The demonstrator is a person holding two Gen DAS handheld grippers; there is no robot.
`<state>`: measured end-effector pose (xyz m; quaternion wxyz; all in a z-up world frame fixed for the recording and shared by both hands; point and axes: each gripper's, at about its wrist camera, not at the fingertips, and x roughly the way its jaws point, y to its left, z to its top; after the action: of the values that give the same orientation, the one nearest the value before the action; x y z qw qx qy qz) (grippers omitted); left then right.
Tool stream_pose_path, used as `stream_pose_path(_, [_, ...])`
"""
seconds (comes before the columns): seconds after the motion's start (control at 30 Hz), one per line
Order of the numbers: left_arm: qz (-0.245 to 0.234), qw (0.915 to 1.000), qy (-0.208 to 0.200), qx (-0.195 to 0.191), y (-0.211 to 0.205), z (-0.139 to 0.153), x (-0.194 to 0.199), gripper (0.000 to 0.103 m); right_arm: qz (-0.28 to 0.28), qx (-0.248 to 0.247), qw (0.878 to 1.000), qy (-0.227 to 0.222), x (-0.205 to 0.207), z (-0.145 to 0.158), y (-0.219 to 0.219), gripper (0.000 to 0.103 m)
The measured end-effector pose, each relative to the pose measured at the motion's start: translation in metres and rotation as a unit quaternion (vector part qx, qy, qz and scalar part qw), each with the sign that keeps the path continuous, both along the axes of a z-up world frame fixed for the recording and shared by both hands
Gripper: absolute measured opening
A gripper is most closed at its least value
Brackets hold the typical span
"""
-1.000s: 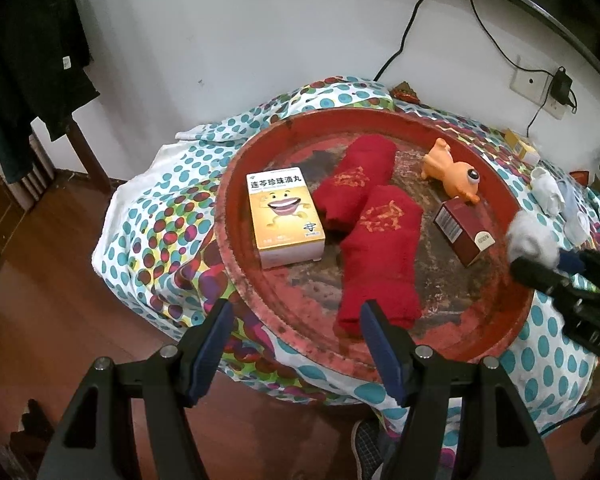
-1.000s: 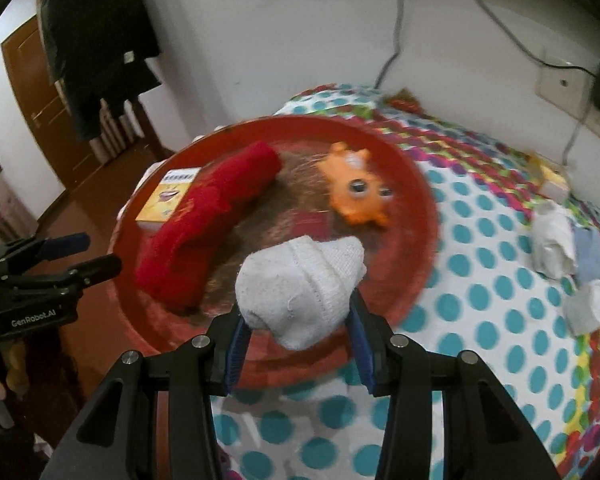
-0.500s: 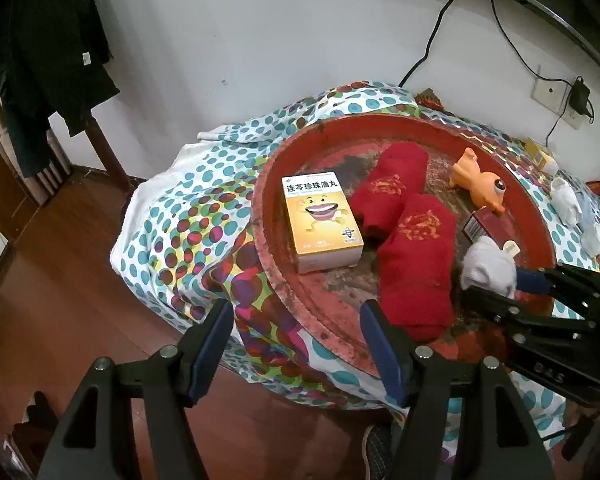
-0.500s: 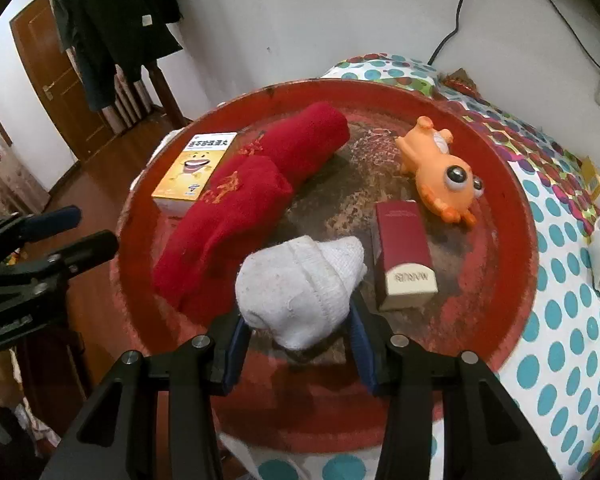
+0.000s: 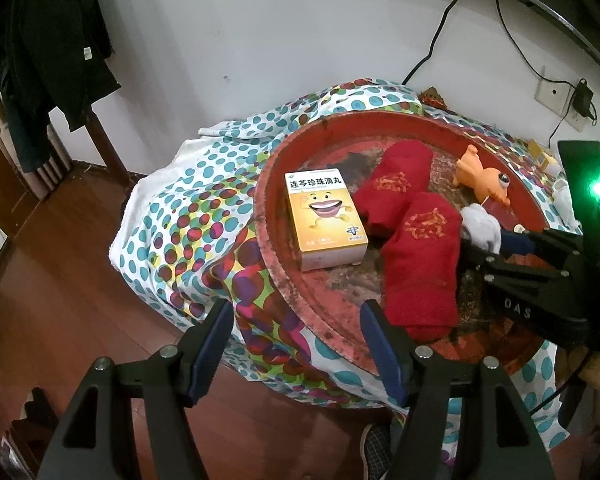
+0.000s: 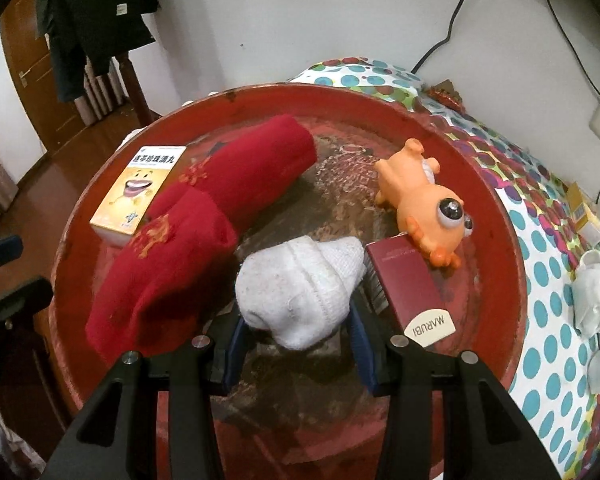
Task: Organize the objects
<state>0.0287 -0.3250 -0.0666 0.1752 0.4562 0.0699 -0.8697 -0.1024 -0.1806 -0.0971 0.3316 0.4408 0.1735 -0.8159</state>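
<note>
While my right gripper [image 6: 298,330] is clamped on a rolled white sock [image 6: 300,286], I hold it low over the near part of the round red tray [image 6: 496,208], in the gap between the red socks and the dark red box; whether the sock touches the tray floor I cannot tell. My left gripper [image 5: 296,344] has its fingers spread apart with nothing between them, hanging off the tray's near-left rim above the dotted tablecloth [image 5: 188,216]. Already lying in the tray: two rolled red socks [image 6: 196,216] side by side and touching, a yellow medicine box [image 6: 138,194] flat at the left edge just beside them, an orange rubber toy [image 6: 424,204] on its side toward the right, and a dark red box [image 6: 410,286] marked MARUBI with one end against the toy. My judgement: gathering is well along, five items in or over the tray, with the white sock not yet released. Left outside on the cloth to the right: another white sock [image 6: 590,298], a pale blue-grey piece below it I cannot identify, and a small yellow box [image 6: 584,208] near the wall. Those look like the remaining work.
</note>
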Motion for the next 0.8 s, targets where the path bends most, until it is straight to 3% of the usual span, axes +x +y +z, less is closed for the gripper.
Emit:
stream_pose_path(0.3, [-0.005,1.0,0.002,0.001,0.003,0.0,-0.001,0.067,0.0,-0.005,1.0,0.0,0.003,-0.001,0.003,0.048])
stream_pose_path(0.7, [-0.016,0.9998,-0.003,-0.006,0.014,-0.001,-0.005,0.067,0.003,-0.052,0.999,0.011,0.027,0.027,0.038,0.055])
stream_pose_path(0.8, [-0.019,0.9998,-0.003,-0.009,0.017,-0.001,-0.005,0.067,-0.011,-0.063,0.998,0.023,0.032,0.033,0.063,0.064])
